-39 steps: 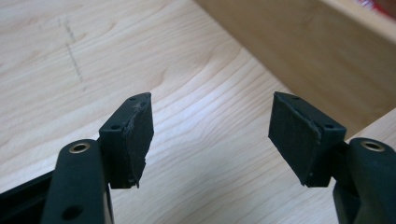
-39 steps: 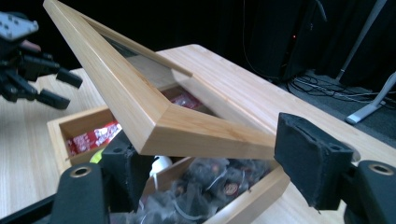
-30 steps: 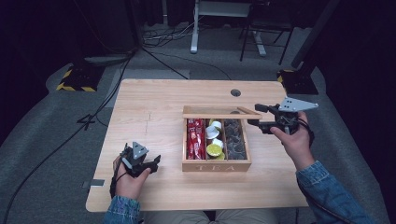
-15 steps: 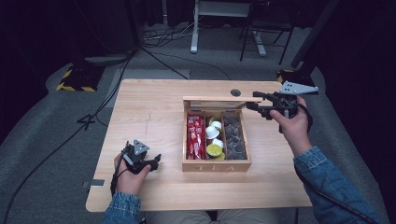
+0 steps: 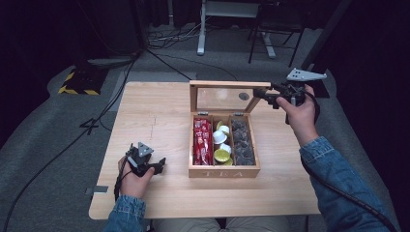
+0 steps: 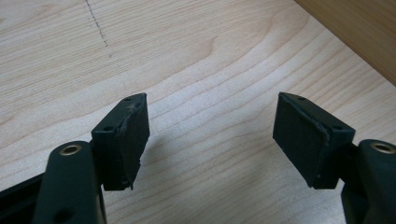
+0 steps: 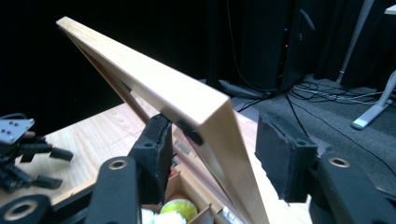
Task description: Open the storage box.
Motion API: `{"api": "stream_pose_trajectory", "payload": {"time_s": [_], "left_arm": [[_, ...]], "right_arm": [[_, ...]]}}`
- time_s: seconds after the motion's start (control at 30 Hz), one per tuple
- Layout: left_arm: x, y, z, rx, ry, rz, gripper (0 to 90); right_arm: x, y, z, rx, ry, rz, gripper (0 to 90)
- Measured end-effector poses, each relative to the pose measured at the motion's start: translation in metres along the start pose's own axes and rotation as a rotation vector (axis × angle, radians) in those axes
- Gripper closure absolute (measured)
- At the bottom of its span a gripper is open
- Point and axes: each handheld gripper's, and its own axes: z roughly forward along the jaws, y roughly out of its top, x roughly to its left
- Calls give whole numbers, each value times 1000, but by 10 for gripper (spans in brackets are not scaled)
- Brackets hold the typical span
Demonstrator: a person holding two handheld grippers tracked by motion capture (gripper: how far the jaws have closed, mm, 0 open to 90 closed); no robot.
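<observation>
Nearest the person, the left gripper [image 5: 155, 166] rests low over the front left part of the wooden counter [image 5: 159, 116], held in the left hand [image 5: 135, 178]. Its jaws stand wide apart with nothing between them; in the left gripper view they frame bare wood grain, and a slanted edge of the tea box shows at the upper right corner.

Just to the right of that gripper, near the middle of the counter, sits the wooden tea box [image 5: 224, 171], with the word TEA on its front wall. It has three compartments running front to back: the left one holds red packets [image 5: 201, 141], the middle one holds small white and yellow-green cups [image 5: 221, 145], and the right one holds dark bundles [image 5: 241, 142].

At the far side of the box, the glass-paned lid [image 5: 222, 97] stands raised, hinged at the back wall and close to upright. The right gripper [image 5: 258, 93], held in the right hand [image 5: 297, 112], reaches in from the right to the lid's upper right corner. In the right gripper view the jaws straddle that corner of the lid [image 7: 205, 116]: the left jaw lies against the inner face, while the right jaw stands clear of the outer face, so the gripper is partly spread rather than clamped.

Beyond the counter lie grey floor, cables [image 5: 169, 43] and a metal stand [image 5: 203, 29].
</observation>
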Motion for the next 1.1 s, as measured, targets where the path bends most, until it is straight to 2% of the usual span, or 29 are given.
{"api": "stream_pose_trajectory", "payload": {"time_s": [0.17, 0.37, 0.47, 0.73, 0.83, 0.87, 1.1], "left_arm": [[-1, 2, 3, -4, 2, 15, 276], [1, 4, 7, -13, -11, -1, 279], [2, 4, 7, -18, -14, -15, 280], [4, 7, 10, -3, -6, -10, 277], [4, 7, 11, 9, -15, -7, 271], [3, 6, 12, 9, -16, -10, 267], [3, 6, 13, 16, -20, -11, 265]], "right_arm": [[-4, 9, 9, -3, -27, 0, 513], [-11, 18, 19, 8, -67, -6, 520], [-15, 19, 23, 6, -77, 5, 520], [-28, 21, 37, -15, -115, 51, 512], [-32, 21, 42, -9, -131, 61, 500], [-34, 21, 47, 0, -140, 67, 470], [-41, 14, 64, -8, -182, 80, 417]]}}
